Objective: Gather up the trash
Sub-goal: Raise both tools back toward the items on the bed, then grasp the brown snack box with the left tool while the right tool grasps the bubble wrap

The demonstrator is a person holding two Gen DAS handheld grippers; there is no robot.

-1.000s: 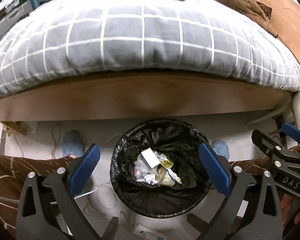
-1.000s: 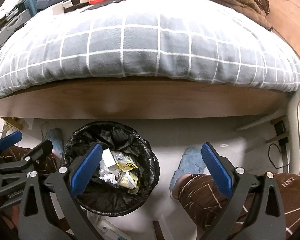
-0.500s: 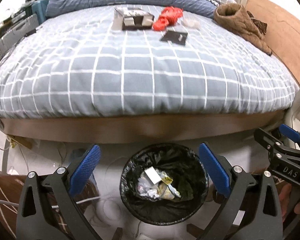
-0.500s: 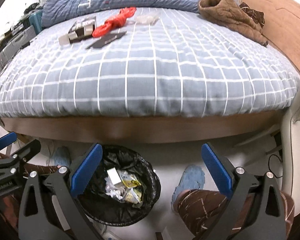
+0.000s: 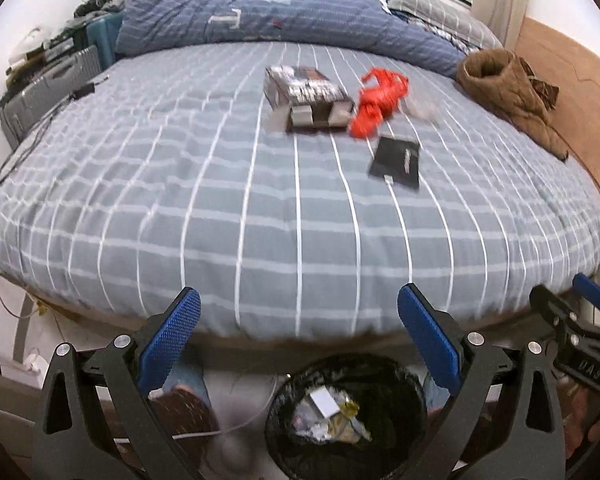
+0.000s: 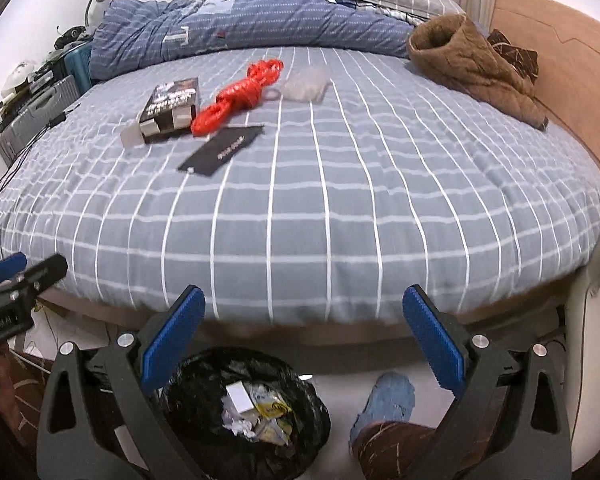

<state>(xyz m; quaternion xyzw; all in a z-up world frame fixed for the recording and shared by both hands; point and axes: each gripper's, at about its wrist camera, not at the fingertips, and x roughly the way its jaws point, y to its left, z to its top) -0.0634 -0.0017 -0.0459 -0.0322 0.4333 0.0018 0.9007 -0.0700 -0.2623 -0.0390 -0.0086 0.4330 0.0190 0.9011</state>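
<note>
A black-lined trash bin [image 5: 396, 376] [image 6: 300, 392] with wrappers inside stands on the floor at the bed's foot. On the grey checked bed [image 5: 260, 208] [image 6: 340, 220] lie a dark open box [image 5: 308, 94] [image 6: 172, 104], a red bundle [image 5: 376, 102] [image 6: 240, 96], a flat black packet [image 5: 398, 158] [image 6: 222, 150] and a clear plastic bag [image 6: 306, 84]. My left gripper [image 5: 298, 340] is open and empty above the bin. My right gripper [image 6: 304, 338] is open and empty, beside the bin and above the bed edge.
A brown jacket [image 5: 508, 92] [image 6: 472, 64] lies at the bed's right side by the wooden headboard [image 6: 560, 76]. A blue duvet [image 5: 280, 20] is bunched at the far end. Suitcases [image 5: 48, 84] stand left of the bed. My slippered foot [image 6: 388, 400] is on the floor.
Both grippers rose and tilted up from the bin toward the bed top. The bin sank to the lower edge of both views and the items on the bed came into full view.
</note>
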